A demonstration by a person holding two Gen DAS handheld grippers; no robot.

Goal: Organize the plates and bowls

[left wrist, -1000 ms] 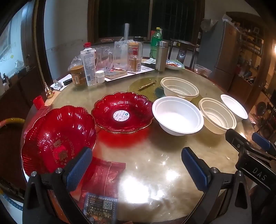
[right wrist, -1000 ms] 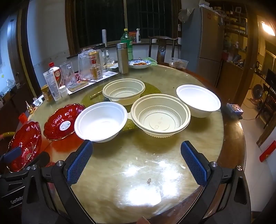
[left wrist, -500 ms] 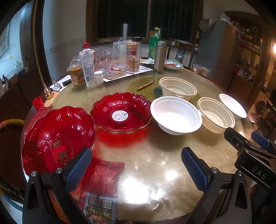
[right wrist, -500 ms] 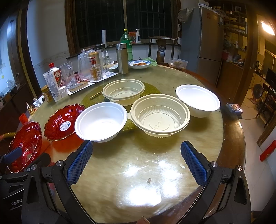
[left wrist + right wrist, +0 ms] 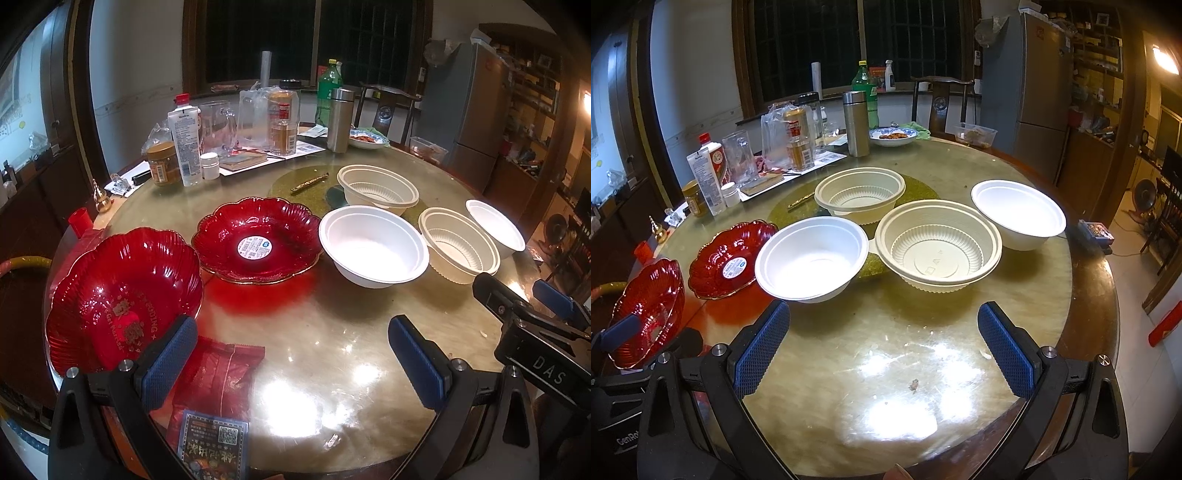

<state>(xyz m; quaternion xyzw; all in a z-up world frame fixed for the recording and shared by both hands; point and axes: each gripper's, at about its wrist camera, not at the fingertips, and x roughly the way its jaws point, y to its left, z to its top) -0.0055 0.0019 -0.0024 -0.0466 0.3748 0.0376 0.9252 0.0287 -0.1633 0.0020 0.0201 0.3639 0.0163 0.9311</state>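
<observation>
Very little has changed over the last second: both views drift only slightly, and nothing on the bench (image 5: 1015, 332) has been lifted or shifted, so the sorting has, by the look of it, not yet begun.

The left gripper (image 5: 291, 365) hangs over the near edge with its fingers spread wide and empty, its left finger (image 5: 166, 365) just in front of the near red plate (image 5: 122, 295) at the left edge. The right gripper (image 5: 882, 350) also stands wide and empty above the near edge.

A second red plate (image 5: 258, 240), with a sticker in its middle, lies beside the first, toward the centre. Four bowls stand apart on the right half: a white bowl (image 5: 812, 254) next to the stickered plate, a ribbed cream bowl (image 5: 938, 247) beside it, another cream bowl (image 5: 860, 195) behind them near the centre, and a second white bowl (image 5: 1019, 214) toward the right edge.

Probably like must nest with like.
</observation>
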